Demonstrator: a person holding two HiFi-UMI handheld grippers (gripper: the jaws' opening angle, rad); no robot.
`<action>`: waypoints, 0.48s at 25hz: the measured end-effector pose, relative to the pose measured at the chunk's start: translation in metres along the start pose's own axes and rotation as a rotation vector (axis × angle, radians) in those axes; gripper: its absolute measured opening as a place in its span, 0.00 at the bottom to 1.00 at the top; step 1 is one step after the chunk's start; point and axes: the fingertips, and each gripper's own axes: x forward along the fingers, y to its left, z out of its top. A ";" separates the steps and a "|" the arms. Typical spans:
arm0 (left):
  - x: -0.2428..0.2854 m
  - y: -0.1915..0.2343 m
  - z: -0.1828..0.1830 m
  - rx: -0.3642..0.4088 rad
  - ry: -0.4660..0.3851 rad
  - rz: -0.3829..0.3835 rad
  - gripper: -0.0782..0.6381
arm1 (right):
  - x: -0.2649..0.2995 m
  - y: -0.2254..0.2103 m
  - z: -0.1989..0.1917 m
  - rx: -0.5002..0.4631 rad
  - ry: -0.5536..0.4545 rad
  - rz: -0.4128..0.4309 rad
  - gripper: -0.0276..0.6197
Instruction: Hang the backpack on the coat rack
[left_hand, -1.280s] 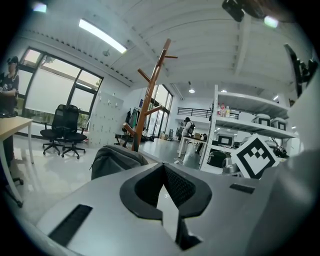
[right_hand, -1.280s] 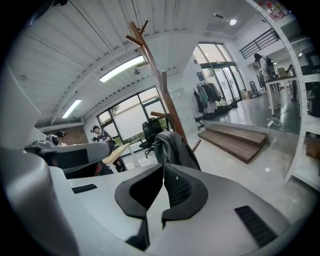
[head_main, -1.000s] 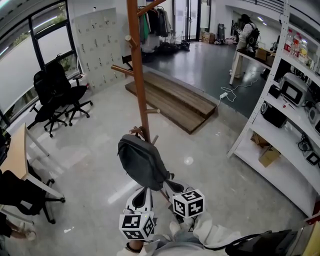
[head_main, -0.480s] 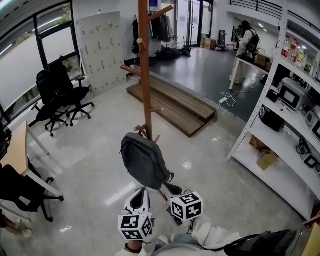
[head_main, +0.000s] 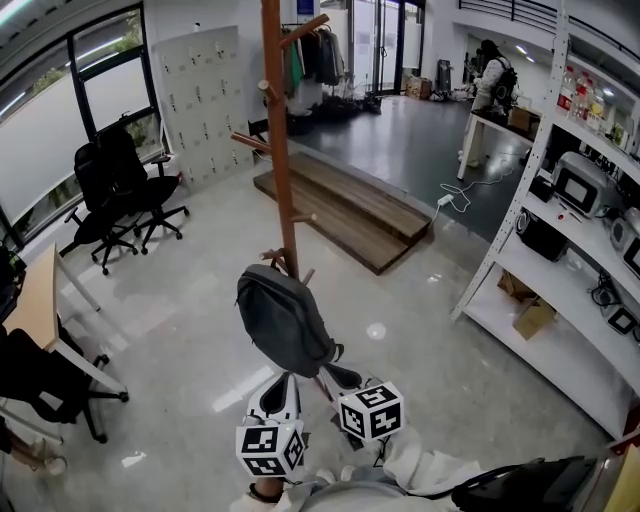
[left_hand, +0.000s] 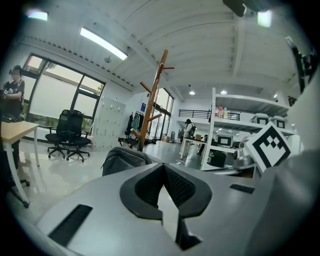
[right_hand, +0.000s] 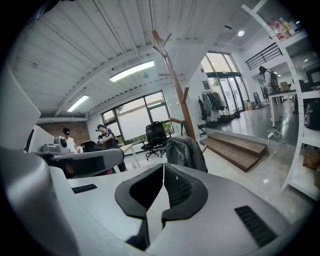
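two handheld grippers, same build. on left gripper (head_main: 288, 378): light-grey moulded shell with smooth rounded edges. black jaw pads (left_hand: 177, 187), fine mesh texture on the inner faces. dark rectangular slot (left_hand: 70, 224) sunk into the shell on either side of the pads.

left marker cube (head_main: 272, 450): white faces, one black square fiducial per face. right marker cube (head_main: 370, 411) just right of left marker cube, same print. right gripper (head_main: 338, 375) just past that, up-frame of left marker cube, matching grey shell and black pads.

behind left marker cube, at frame bottom: pale grey-white sleeves (head_main: 425, 468), loose creased fabric.
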 end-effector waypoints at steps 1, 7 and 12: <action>0.000 -0.001 0.001 0.001 -0.001 0.000 0.11 | 0.000 0.001 0.001 -0.002 -0.002 0.004 0.07; 0.002 -0.003 -0.002 -0.006 -0.001 0.002 0.11 | -0.002 0.001 -0.003 -0.030 0.012 0.012 0.06; 0.005 -0.005 -0.003 -0.014 -0.001 0.001 0.11 | -0.002 -0.002 -0.004 -0.024 0.013 0.015 0.06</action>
